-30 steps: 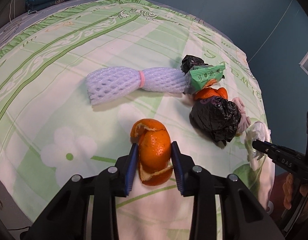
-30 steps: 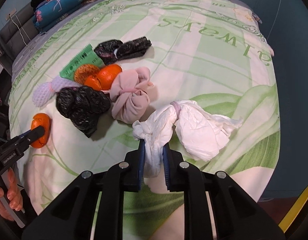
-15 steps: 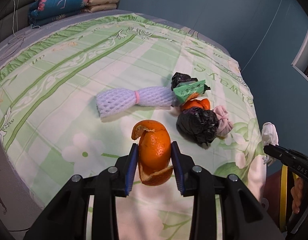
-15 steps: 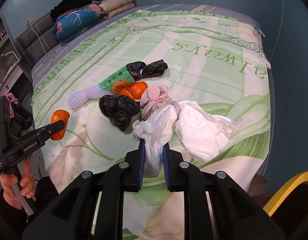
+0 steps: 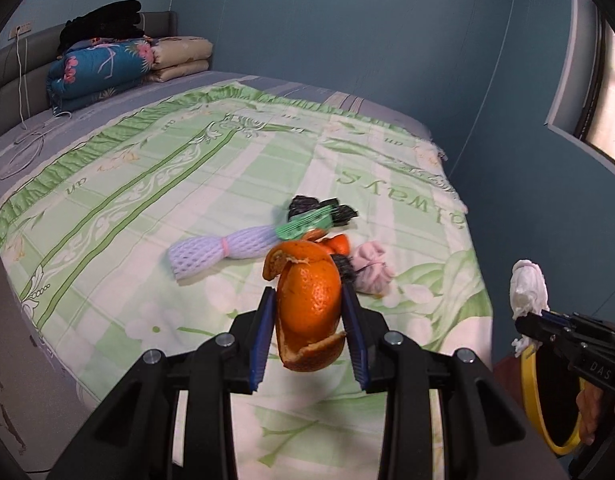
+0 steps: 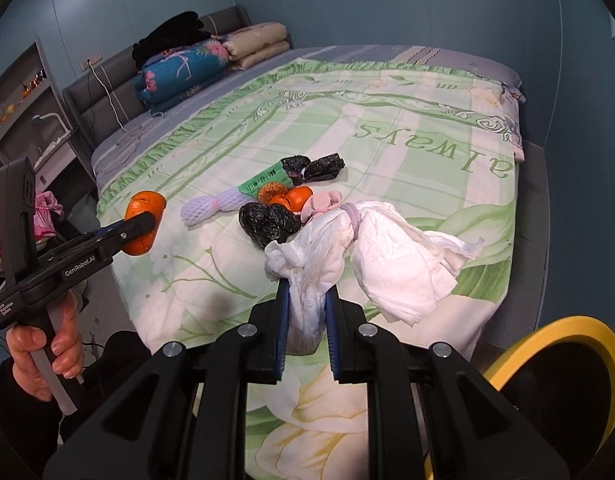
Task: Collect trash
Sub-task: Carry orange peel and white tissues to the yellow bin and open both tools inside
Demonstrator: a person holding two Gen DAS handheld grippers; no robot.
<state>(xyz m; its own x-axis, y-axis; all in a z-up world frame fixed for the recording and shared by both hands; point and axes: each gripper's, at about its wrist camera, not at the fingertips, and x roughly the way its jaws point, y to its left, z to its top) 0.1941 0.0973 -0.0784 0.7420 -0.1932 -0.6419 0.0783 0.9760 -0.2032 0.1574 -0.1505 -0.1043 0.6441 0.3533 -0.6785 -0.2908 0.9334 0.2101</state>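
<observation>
The left tongs [image 5: 309, 322] are clamped on an orange peel [image 5: 307, 312], held clear above the bed [image 5: 147, 200]. The right tongs [image 6: 306, 320] are closed tight on a white tissue bundle [image 6: 371, 256], lifted near a yellow-rimmed bin [image 6: 547, 344]. Remaining trash [image 6: 275, 204], bags and peel, lies clustered mid-bed.

You are getting sharp, evenly lit views with soft shadows, daylight glaring through the window [image 5: 611, 92] at right, and fisheye bending darkening the edges.
</observation>
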